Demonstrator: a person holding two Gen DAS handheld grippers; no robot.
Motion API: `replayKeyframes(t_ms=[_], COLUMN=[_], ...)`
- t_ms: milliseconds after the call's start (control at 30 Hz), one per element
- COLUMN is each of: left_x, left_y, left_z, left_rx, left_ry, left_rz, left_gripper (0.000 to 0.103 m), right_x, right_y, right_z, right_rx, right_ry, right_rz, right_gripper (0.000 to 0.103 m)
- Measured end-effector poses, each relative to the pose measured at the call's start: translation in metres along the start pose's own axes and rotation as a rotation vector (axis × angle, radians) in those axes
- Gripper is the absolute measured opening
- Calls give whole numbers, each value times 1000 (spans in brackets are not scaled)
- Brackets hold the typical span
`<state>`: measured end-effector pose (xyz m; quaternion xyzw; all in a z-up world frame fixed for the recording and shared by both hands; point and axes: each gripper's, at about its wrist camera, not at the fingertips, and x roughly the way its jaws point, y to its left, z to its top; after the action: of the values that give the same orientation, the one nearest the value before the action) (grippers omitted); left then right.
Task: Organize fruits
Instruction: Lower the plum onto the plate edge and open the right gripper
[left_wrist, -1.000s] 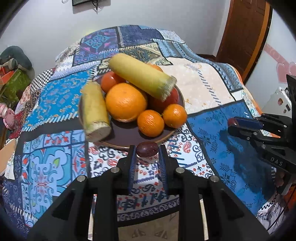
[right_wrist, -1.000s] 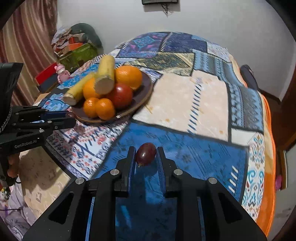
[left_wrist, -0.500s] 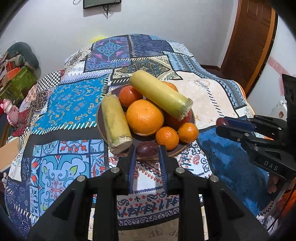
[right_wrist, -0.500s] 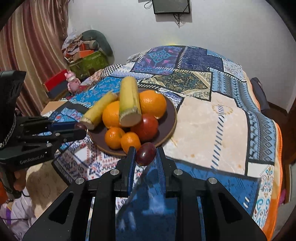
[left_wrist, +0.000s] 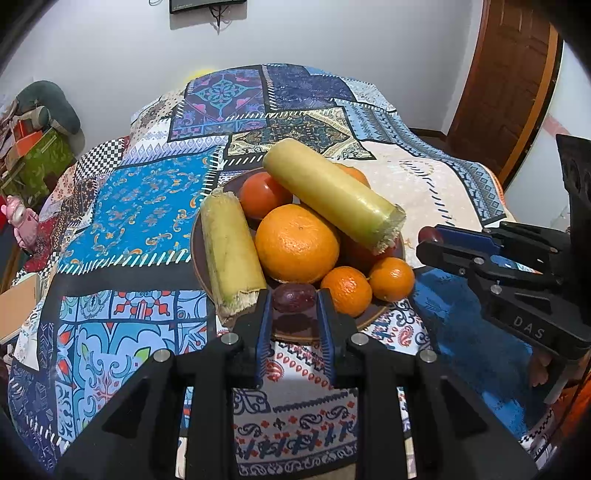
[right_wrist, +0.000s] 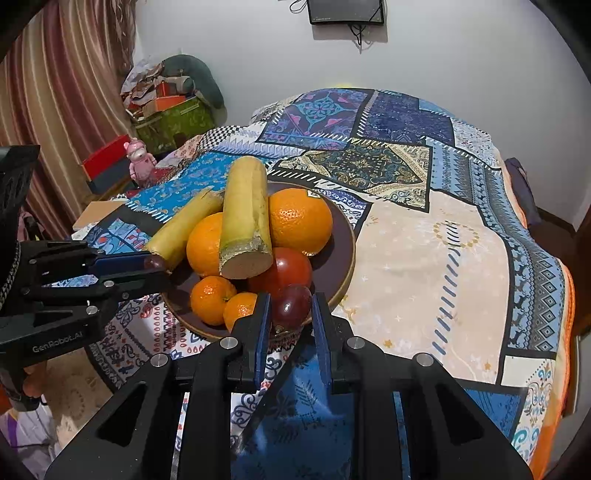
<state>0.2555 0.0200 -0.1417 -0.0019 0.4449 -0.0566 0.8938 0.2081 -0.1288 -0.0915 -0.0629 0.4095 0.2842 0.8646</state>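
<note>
While both tongs hover at the near rim of a round brown plate (left_wrist: 384, 314) on a patchwork-quilted bed (left_wrist: 147, 206), the left tongs (left_wrist: 294, 308) clamp a smooth dark-purple fruit (left_wrist: 294, 297), and the right tongs (right_wrist: 290, 314) clamp another glossy plum-like fruit (right_wrist: 293, 304), beside dimpled oranges (left_wrist: 297, 243) and fibrous cane sections (left_wrist: 332, 194).

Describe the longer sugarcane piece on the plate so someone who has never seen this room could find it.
On the patchwork bedspread sits a dark brown plate piled with fruit. The longer sugarcane piece lies on top of the pile, across the oranges. Unlike the other sugarcane piece lying low at the plate's side, it is raised.
</note>
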Motion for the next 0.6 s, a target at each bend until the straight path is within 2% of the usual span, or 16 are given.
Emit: replayKeyframes(t_ms=[600], left_x=[17], left_y=[-2], left_z=[-4], left_rx=[-7], left_ry=[27], left_rz=[-17], left_gripper=[24], right_x=[20], right_y=[-2], right_z=[2], right_rx=[26], right_ry=[27], right_rz=[12], right_gripper=[20])
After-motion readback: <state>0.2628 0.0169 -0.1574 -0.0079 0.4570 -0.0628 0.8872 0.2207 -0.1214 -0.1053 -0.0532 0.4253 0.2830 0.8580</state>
